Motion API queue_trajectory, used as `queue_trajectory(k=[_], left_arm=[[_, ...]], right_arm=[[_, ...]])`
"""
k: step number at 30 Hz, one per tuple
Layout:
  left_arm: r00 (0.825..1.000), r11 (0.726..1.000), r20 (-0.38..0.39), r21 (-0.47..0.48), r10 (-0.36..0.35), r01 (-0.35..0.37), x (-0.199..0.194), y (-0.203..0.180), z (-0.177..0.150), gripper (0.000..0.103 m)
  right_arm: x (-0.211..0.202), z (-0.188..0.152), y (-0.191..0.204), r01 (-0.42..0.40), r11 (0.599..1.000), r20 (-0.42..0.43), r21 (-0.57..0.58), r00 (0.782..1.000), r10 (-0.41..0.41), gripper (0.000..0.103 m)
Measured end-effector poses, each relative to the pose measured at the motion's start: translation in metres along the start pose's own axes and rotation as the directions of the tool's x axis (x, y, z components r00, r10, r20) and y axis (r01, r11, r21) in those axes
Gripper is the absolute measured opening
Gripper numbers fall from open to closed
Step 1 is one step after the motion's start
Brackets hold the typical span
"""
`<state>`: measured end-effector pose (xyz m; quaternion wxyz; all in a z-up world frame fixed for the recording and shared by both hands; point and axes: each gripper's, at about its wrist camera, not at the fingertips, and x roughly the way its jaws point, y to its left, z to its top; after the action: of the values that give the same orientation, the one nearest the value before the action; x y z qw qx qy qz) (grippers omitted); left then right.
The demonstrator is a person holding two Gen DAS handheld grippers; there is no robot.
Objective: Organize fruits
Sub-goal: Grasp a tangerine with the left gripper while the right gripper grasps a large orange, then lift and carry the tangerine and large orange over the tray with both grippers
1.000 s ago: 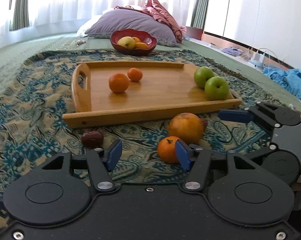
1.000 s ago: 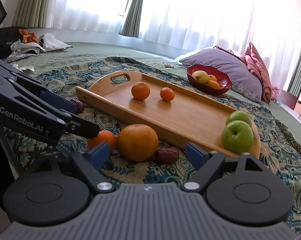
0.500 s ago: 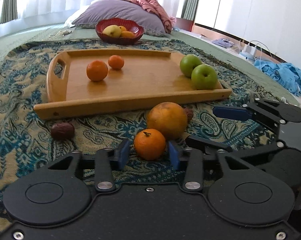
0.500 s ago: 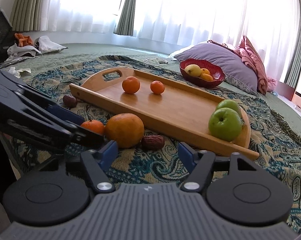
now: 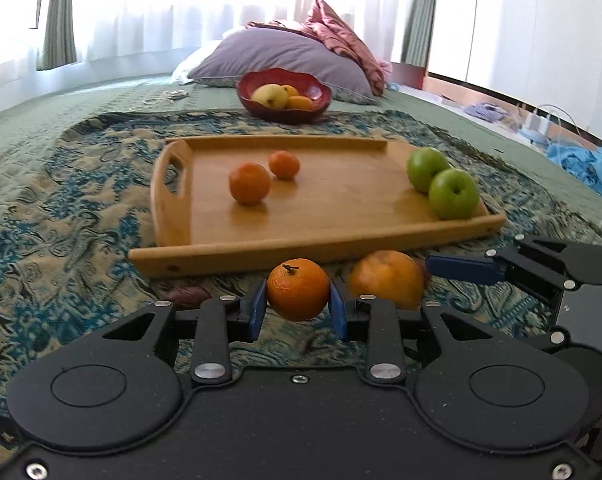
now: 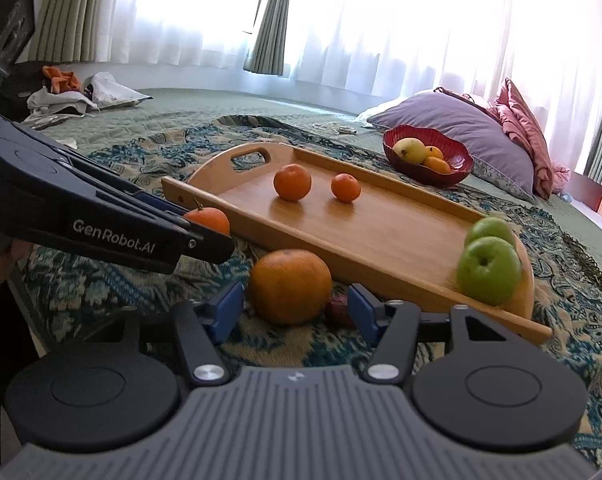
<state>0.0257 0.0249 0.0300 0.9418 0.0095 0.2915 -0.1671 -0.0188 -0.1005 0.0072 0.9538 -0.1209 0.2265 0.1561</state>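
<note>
My left gripper (image 5: 297,307) is shut on a small tangerine (image 5: 297,289) and holds it just above the patterned cloth, in front of the wooden tray (image 5: 221,258). The tangerine also shows in the right wrist view (image 6: 207,219). My right gripper (image 6: 289,312) is open around a large orange (image 6: 289,286) on the cloth, the pads apart from it. The tray holds two tangerines (image 5: 249,183) (image 5: 284,164) at its left and two green apples (image 5: 453,193) (image 5: 424,164) at its right.
A dark date (image 5: 189,294) lies on the cloth left of my left gripper, and another date (image 6: 338,307) lies beside the large orange. A red bowl (image 5: 283,96) of fruit stands behind the tray, with pillows (image 5: 277,58) beyond it.
My left gripper closed on the small tangerine and lifted it slightly. My right gripper moved forward so its fingers now flank the large orange.
</note>
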Motion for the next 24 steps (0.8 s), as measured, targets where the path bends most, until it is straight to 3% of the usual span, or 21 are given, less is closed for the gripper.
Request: queue_trajectory(k=[19, 24], left_arm=[[0.999, 0.999, 0.004, -0.023, 0.040, -0.040, 0.007, 0.012, 0.006, 0.031], [0.999, 0.999, 0.012, -0.019, 0.047, -0.047, 0.009, 0.014, 0.011, 0.031]], right_arm=[[0.025, 0.010, 0.006, 0.028, 0.999, -0.019, 0.018, 0.999, -0.027, 0.066], [0.031, 0.009, 0.008, 0.035, 0.999, -0.025, 0.022, 0.999, -0.034, 0.057]])
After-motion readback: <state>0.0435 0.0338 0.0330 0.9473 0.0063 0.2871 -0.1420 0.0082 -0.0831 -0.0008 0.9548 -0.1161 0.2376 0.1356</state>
